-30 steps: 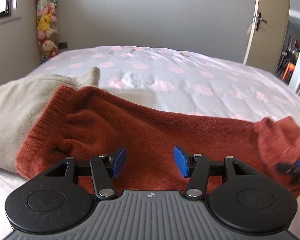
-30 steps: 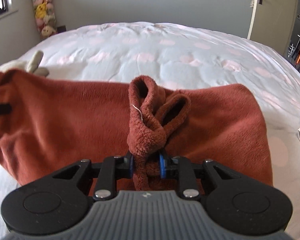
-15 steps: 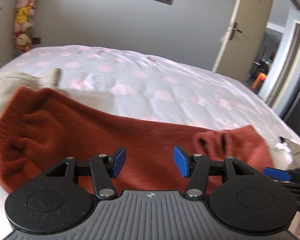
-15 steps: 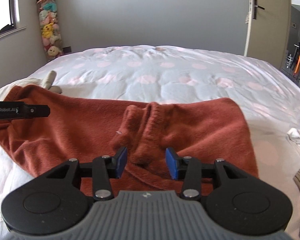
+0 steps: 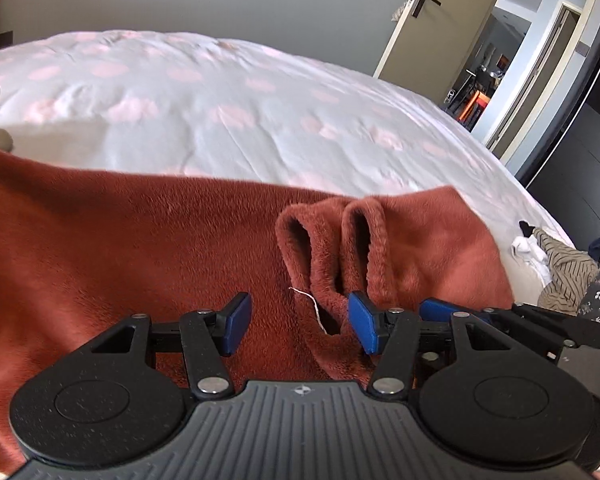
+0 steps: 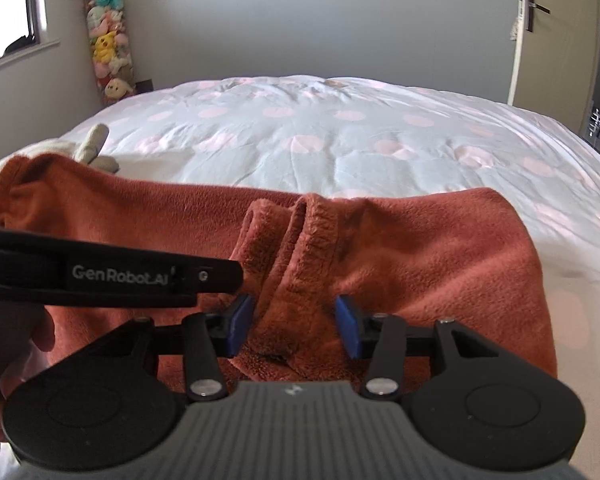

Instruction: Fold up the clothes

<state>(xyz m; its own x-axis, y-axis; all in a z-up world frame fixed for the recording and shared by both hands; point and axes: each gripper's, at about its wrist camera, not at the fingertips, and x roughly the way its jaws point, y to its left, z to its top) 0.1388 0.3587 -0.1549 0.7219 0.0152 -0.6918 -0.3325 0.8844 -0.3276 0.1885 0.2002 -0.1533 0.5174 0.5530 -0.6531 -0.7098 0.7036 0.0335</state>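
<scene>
A rust-red fleece garment (image 5: 120,232) (image 6: 420,256) lies across the near side of the bed, with two cuffs (image 5: 332,248) (image 6: 292,240) folded onto its middle. My left gripper (image 5: 300,326) is open just above the fleece, the cuffs by its right finger. My right gripper (image 6: 294,326) is open too, its blue pads either side of the cuffs' lower part without pinching them. The left gripper's body (image 6: 112,276) crosses the right wrist view at the left, held by a hand (image 6: 16,344).
The bed (image 6: 340,136) has a pale cover with pink dots. A beige garment (image 6: 84,148) lies at the left under the red one. More clothes (image 5: 568,268) are piled at the bed's right edge. A door (image 5: 432,24) stands open at the right.
My right gripper let go of the cuffs, which now lie on the garment, and it stays open. My left gripper swung right until the two grippers are side by side.
</scene>
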